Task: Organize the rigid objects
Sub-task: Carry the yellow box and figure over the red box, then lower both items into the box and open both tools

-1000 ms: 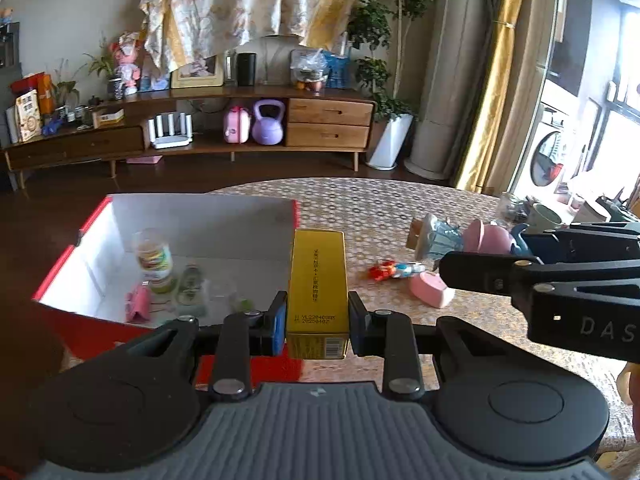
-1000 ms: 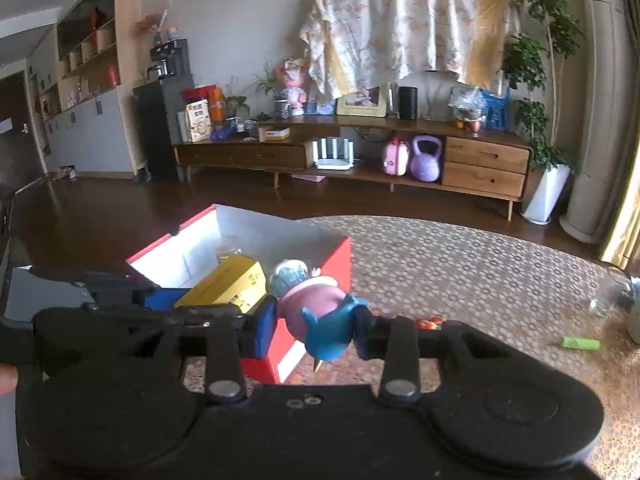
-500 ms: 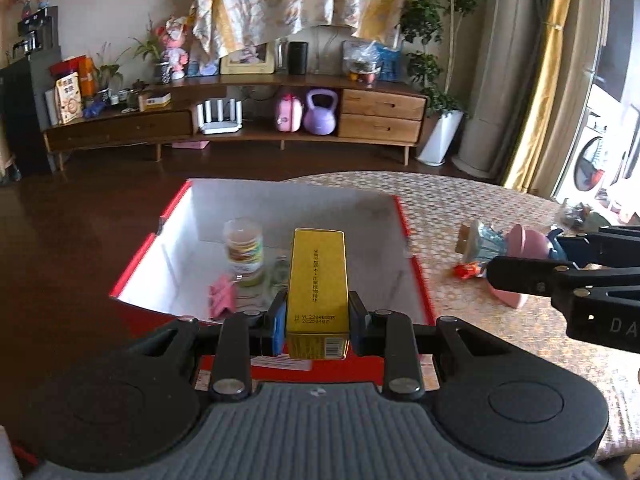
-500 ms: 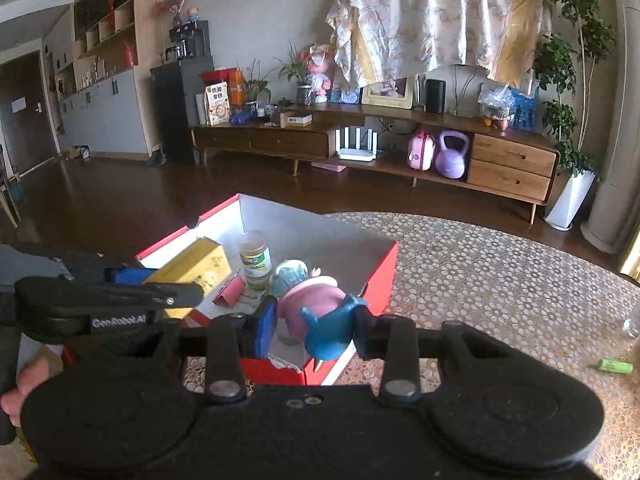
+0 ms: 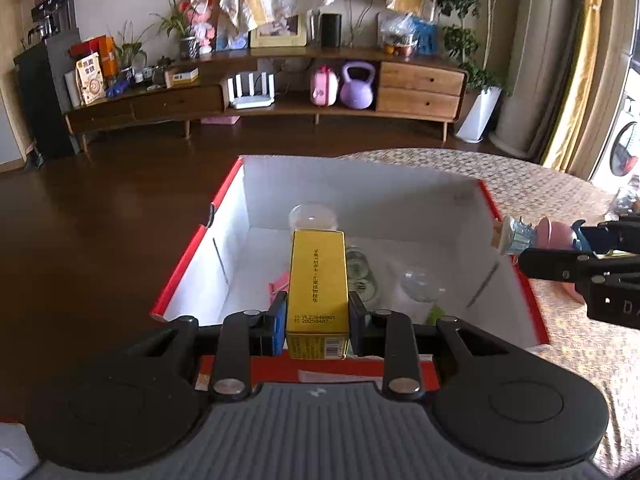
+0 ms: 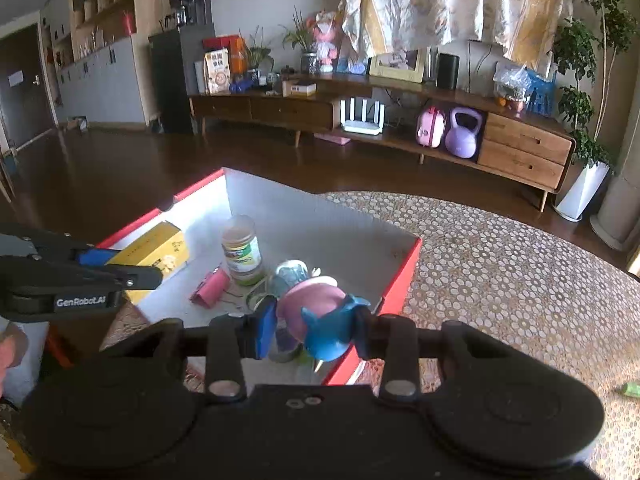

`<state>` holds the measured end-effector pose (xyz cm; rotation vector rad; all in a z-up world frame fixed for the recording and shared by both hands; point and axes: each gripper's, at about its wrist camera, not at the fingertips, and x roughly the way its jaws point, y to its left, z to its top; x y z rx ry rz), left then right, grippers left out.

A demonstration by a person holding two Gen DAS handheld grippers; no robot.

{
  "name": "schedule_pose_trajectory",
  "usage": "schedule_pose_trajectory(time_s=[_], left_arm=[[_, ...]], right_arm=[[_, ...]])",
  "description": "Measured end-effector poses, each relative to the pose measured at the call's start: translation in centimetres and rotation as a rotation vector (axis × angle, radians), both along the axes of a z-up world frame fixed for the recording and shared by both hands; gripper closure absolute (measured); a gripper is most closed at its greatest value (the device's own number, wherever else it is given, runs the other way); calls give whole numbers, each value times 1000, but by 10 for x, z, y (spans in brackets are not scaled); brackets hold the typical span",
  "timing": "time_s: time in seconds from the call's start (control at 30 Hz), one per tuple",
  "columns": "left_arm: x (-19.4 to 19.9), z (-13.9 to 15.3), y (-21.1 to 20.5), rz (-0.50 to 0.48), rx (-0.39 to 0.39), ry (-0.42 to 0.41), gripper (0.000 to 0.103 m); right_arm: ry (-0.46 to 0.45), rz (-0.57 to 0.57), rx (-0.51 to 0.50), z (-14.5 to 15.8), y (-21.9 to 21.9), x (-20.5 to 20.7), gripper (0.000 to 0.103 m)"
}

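Observation:
My left gripper (image 5: 318, 322) is shut on a long yellow carton (image 5: 318, 280), held lengthwise above the near side of the red box with white inner walls (image 5: 352, 188). The same yellow carton (image 6: 154, 254) shows at the left of the right wrist view, over the box's left wall. My right gripper (image 6: 314, 326) is shut on a pink and blue toy figure (image 6: 320, 318), hanging over the box's (image 6: 316, 216) near right corner. In the left wrist view that toy (image 5: 536, 236) sits just outside the right wall.
Inside the box lie a green-labelled jar (image 6: 242, 250), a pink roll (image 6: 212, 288), a clear lidded cup (image 5: 420, 286) and a small tin. The box stands on a patterned tablecloth (image 6: 500, 260). A green item (image 6: 630, 389) lies at the far right. A hand (image 6: 10, 350) shows at the left edge.
Both grippers have travelled left and sunk toward the box, each keeping its object. The carton now hangs over the box's inside, and the toy has come over its right corner.

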<state>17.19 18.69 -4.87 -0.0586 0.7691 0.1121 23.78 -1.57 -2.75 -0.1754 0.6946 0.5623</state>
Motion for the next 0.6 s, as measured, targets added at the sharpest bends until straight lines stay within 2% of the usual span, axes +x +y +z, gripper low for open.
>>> schedule_pose_trajectory(time_s=[0.33, 0.6], left_arm=[[43, -22, 21, 35, 37, 65, 74], [54, -37, 33, 41, 34, 105, 74]], right_arm=[[63, -9, -85, -31, 36, 50, 66], [107, 23, -160, -50, 60, 67, 66]])
